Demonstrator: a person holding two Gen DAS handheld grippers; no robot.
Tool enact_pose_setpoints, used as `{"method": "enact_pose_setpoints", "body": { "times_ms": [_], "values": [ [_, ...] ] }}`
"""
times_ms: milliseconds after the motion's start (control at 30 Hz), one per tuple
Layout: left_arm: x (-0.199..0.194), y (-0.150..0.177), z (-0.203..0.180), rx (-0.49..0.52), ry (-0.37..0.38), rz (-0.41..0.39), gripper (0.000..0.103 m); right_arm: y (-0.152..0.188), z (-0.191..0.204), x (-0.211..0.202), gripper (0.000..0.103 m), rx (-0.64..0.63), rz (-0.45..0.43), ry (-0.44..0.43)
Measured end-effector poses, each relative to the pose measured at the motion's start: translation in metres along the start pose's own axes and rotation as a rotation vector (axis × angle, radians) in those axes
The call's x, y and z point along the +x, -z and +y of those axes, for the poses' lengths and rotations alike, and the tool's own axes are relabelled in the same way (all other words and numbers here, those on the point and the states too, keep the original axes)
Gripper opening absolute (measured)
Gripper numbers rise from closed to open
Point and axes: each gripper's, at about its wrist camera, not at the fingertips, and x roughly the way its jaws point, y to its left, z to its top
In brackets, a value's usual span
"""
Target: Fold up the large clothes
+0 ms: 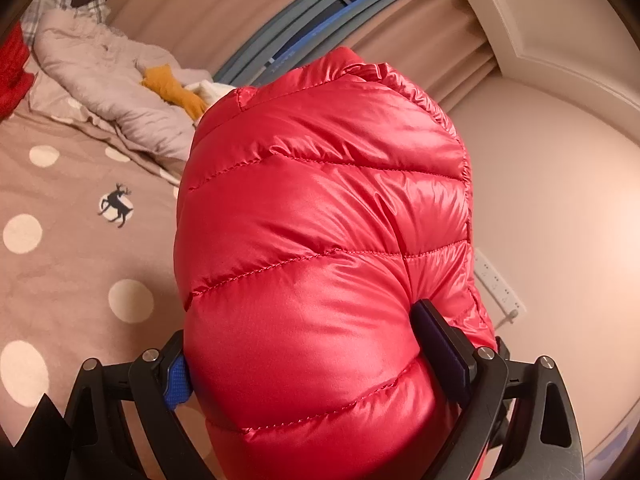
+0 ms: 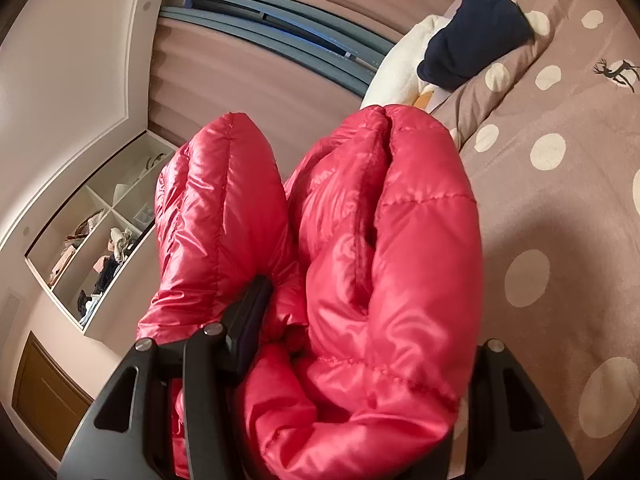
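Bulging lengthwise ahead — red puffer jkt [image 1: 320,240]

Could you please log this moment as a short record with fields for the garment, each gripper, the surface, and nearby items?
garment: red puffer jacket, bunched, held off the bed
left gripper: shut on the jacket, fabric bulging between the pads
right gripper: shut on the jacket, right finger hidden by fabric
surface: brown polka-dot bedspread with a deer print
nearby items: grey quilted garment, mustard cloth, navy garment
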Motion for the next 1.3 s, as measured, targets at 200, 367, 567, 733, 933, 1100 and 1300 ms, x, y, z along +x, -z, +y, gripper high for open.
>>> {"method": "enact_pose_setpoints", "body": {
  "times_ms": [200, 367, 567, 733, 933, 1100, 1300],
  "values": [
    [-0.007, -0.001, -0.002, 0.006, -0.012, -0.014, 0.094, 0.001, 0.003, 0.002, 0.053, 0.003, 0.003, -0.019],
    [-0.013, -0.002, -0.003, 0.015, -0.019, -0.022, 0.094, 0.002, 0.005, 0.004, 0.053, 0.000, 0.011, -0.035],
    [-0.018, -0.001, -0.005, 0.027, -0.011, -0.031, 0.094, 0.005, 0.010, 0.006, 0.054, -0.011, 0.009, -0.044],
    [-0.017, -0.001, -0.004, 0.027, -0.012, -0.030, 0.094, 0.006, 0.011, 0.006, 0.054, -0.014, 0.011, -0.037],
    [-0.018, 0.000, -0.005, 0.029, -0.012, -0.028, 0.094, 0.006, 0.011, 0.005, 0.054, -0.015, 0.013, -0.035],
    [-0.018, 0.000, -0.005, 0.028, -0.012, -0.027, 0.094, 0.005, 0.012, 0.005, 0.054, -0.018, 0.015, -0.034],
    [-0.016, -0.007, -0.008, 0.035, -0.013, -0.032, 0.094, 0.003, 0.015, 0.007, 0.054, -0.029, 0.013, -0.035]
  ]
}}
